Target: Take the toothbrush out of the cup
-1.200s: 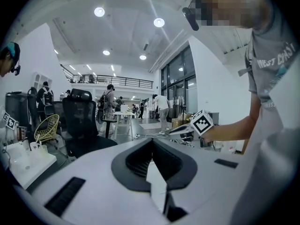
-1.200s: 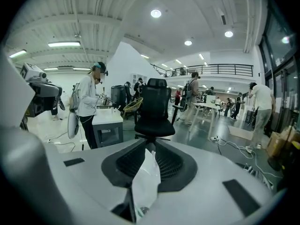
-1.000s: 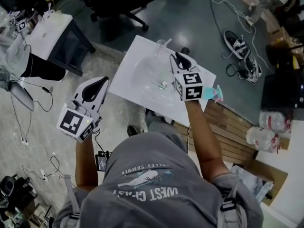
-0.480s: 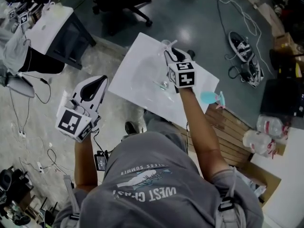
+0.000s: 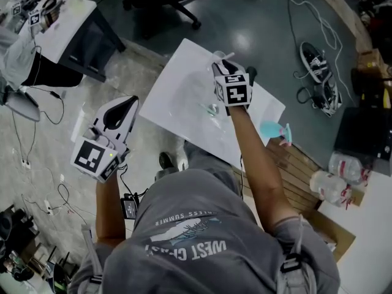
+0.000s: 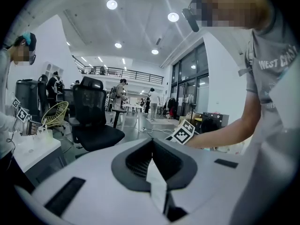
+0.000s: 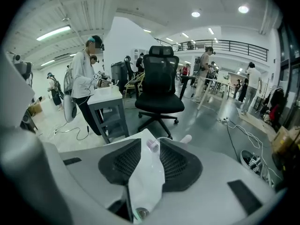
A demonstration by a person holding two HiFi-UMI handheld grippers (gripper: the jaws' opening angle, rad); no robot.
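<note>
A: Well, what is found to the left of the white surface [image 5: 177,97]?

B: The left gripper [image 5: 130,101] is held there, off the surface's near-left edge and above the floor [image 5: 55,133]. Its fingers [image 6: 136,161] are pressed together, and nothing is caught between them.

A: And on the surface itself?

B: A clear cup [image 5: 217,57] is stood at the surface's far edge, and the toothbrush [image 5: 227,55] is seen inside it, tilted to the right. A small greenish item [image 5: 209,109] is laid nearer the surface's middle; what it is cannot be told.

A: How is the right gripper [image 5: 222,65] placed?

B: It is pointed down at the surface's far edge, right at the cup. Its fingers [image 7: 180,165] are spread and have just been opening. A pale rounded tip is seen between them, and no pad is seen pressing on it.

A: Is anything found past the surface's right corner?

B: A teal spray bottle [image 5: 271,129] is set just beside that corner, and a pair of shoes [image 5: 318,60] is left well apart on the floor.
</note>
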